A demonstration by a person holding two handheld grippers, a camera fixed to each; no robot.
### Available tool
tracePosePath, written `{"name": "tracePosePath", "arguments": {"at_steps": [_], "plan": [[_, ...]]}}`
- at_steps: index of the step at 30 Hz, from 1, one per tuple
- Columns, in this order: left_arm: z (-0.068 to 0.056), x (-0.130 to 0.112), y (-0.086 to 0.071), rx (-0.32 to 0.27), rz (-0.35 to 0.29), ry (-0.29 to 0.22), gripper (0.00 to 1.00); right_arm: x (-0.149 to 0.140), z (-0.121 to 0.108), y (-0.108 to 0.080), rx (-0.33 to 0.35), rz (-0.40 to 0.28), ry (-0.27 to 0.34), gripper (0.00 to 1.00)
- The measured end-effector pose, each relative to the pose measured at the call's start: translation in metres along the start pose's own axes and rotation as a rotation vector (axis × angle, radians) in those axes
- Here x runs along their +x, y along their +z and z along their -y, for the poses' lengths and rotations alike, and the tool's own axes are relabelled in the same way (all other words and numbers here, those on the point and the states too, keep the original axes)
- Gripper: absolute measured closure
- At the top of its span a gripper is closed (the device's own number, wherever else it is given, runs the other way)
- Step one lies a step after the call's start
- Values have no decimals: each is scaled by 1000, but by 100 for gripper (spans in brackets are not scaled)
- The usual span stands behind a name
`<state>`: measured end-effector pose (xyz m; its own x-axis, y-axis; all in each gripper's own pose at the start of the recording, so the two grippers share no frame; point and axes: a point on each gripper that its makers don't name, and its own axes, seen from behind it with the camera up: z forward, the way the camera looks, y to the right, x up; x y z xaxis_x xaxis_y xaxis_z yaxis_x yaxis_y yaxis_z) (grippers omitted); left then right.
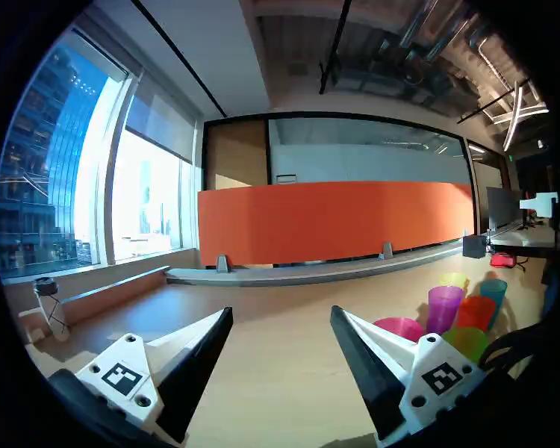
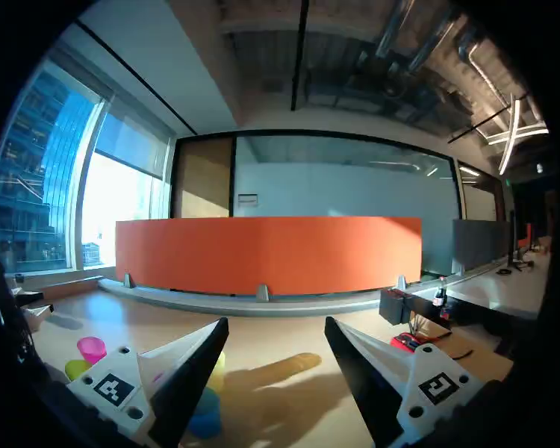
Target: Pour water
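Left gripper view: the left gripper [image 1: 280, 313] is held open over a wooden table [image 1: 280, 388], its fingers spread wide with nothing between them. A cluster of cups is seen on the table to the right of its right finger. A pink cup [image 1: 399, 327] is set nearest that finger, a purple cup [image 1: 444, 306] just behind it, and an orange cup [image 1: 476, 312] beside the purple one. A teal cup [image 1: 493, 291] and a yellow cup [image 1: 453, 280] are placed farther back, and a green cup [image 1: 467, 342] is partly hidden by the finger's marker plate. Whether any cup holds water cannot be told. An orange partition [image 1: 332, 220] is stretched along the table's far edge, and windows [image 1: 63, 187] are seen at the left. In the right gripper view, the right gripper [image 2: 276, 322] is likewise held open and empty over the table. The pink cup [image 2: 92, 348] and the green cup [image 2: 77, 368] are found at the far left, well apart from the fingertips. A blue cup [image 2: 205, 414] is partly covered by the left finger. A dark bottle [image 2: 440, 291] is made out at the right, beside a dark box [image 2: 393, 305].
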<state>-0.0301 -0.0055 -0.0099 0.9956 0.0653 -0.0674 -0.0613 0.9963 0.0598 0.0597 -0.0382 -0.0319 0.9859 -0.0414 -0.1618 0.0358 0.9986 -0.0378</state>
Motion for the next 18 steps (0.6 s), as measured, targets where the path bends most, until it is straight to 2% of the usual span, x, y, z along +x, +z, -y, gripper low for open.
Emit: {"name": "tracePosePath", "arguments": {"at_steps": [18], "plan": [[4, -7, -1, -8, 24, -47, 3, 1, -3, -1, -7, -7, -2, 0]]}}
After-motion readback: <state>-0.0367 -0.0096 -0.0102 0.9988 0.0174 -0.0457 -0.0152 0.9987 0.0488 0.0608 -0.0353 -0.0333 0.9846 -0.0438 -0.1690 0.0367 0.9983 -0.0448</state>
